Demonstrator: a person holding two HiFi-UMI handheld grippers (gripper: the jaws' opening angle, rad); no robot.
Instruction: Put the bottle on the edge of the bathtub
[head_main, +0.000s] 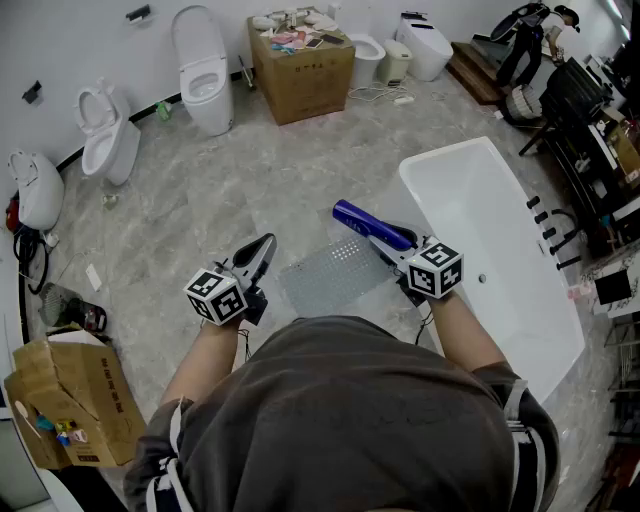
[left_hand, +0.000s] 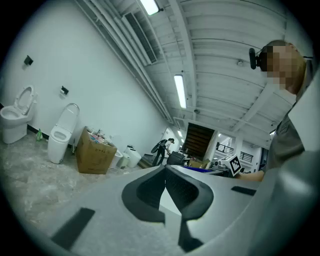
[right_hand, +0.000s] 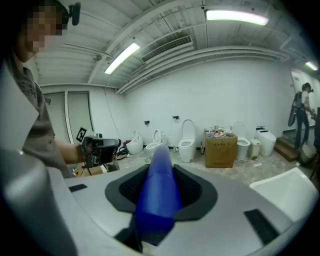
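Right gripper (head_main: 388, 241) jaws clamp blue bottle (head_main: 357, 217) lengthwise, probably light, stiff, slick plastic; left gripper (head_main: 266, 246) jaws closed, empty.

Bottle (head_main: 366, 225) base hidden inside right tongs (head_main: 388, 243).

**Three cameras, one shared wall**

Head camera is looking steeply down over the person's shoulders at the floor, left gripper (head_main: 262, 250), right gripper (head_main: 392, 248) and bathtub (head_main: 500, 210). Gripper cameras are riding close behind their jaws, facing across the room. All three are catching the cardboard box (head_main: 300, 65) and toilets (head_main: 205, 80). Each gripper view is also catching the other gripper.
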